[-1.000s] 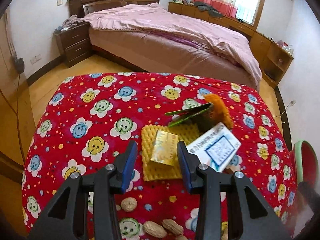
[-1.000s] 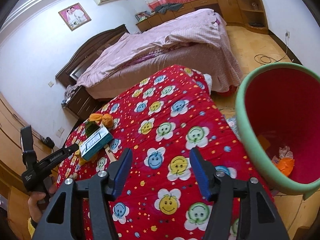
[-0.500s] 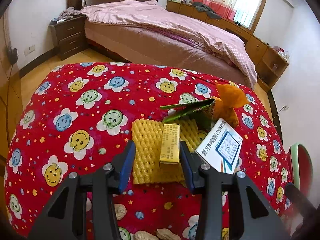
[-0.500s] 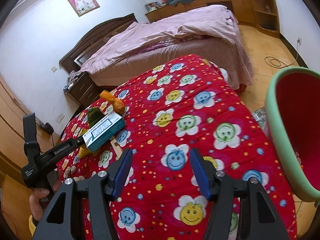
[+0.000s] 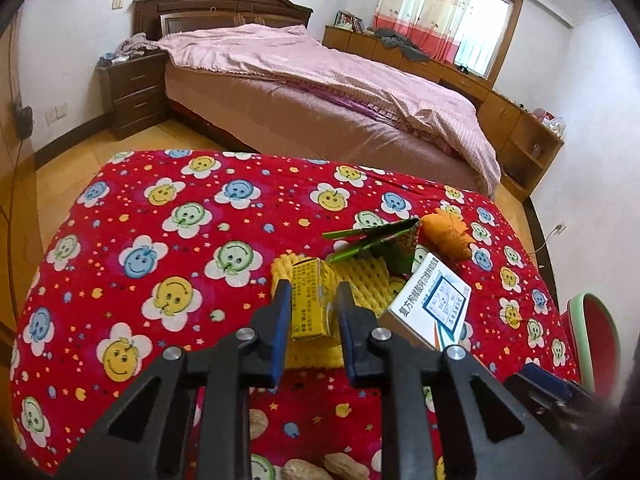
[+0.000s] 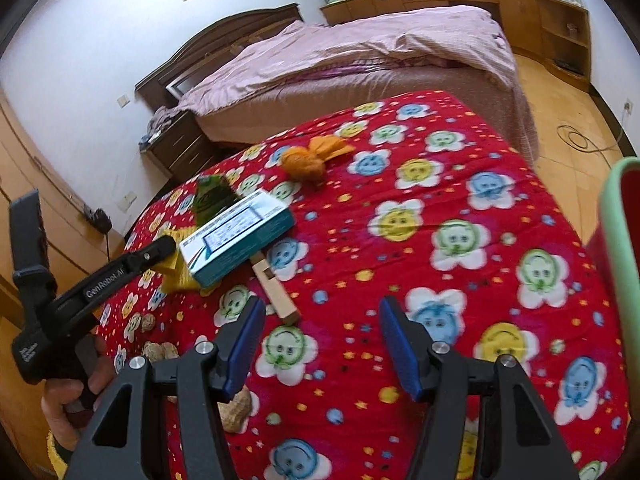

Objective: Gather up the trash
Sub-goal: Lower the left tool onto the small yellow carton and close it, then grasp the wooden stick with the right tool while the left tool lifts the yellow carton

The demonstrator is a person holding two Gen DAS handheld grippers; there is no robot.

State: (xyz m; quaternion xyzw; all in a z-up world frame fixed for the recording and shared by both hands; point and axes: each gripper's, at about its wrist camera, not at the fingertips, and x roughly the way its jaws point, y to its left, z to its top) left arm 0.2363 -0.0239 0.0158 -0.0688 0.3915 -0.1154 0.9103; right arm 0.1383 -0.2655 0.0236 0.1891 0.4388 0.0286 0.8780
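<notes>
left wrist view: left gripper jaws have just been closing, now pinching the yellow carton by its narrow sides, foam net beneath. light, crushable; grip gently.

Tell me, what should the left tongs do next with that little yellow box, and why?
Probably lift it straight up a little. The left tongs have just been closing and now pinch the yellow box, which lies on the yellow foam net. Lifting first should free it from the net and the white-and-teal box beside it, before carrying it toward the red bin at the right.
</notes>
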